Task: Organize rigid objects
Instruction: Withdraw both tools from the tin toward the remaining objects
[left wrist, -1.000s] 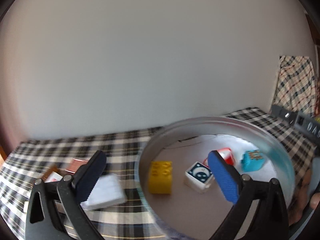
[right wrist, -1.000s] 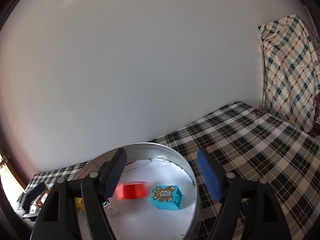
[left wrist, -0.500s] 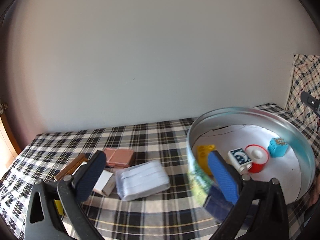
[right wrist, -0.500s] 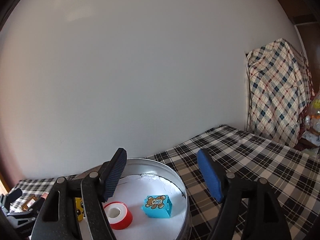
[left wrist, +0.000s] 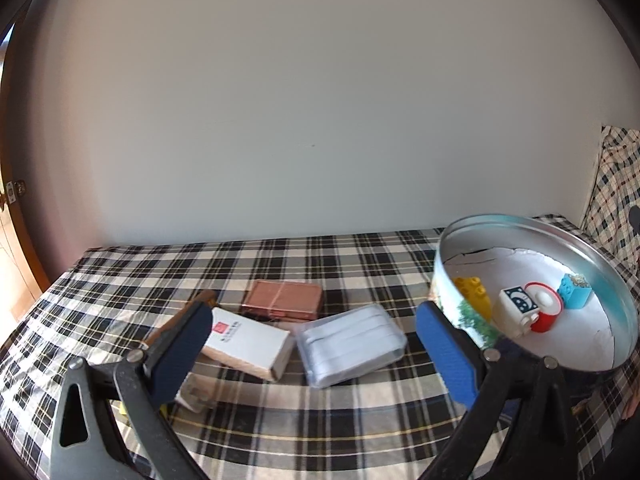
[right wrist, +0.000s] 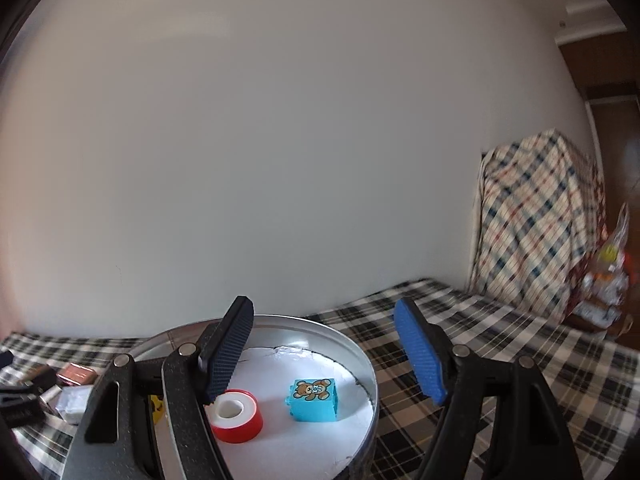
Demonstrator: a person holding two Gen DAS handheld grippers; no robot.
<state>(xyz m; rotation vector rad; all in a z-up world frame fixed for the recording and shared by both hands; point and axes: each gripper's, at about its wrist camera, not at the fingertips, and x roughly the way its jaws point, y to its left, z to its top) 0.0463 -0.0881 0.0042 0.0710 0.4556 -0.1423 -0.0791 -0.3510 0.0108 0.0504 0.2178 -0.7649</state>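
Note:
A round metal tin sits on the plaid cloth and holds a yellow brick, a white cube with a dark face, a red tape roll and a blue bear block. Left of the tin lie a white box, a brown case and a clear plastic packet. My left gripper is open and empty above the box and packet. My right gripper is open and empty above the tin.
The plaid cloth covers the whole surface up to a plain wall. A plaid-draped object stands at the far right with shiny wrapped items beside it. A small item lies half hidden under the left finger.
My left gripper has swung left, off the tin and over the box and packet. My right gripper has risen a little; the red tape roll has settled in the tin.

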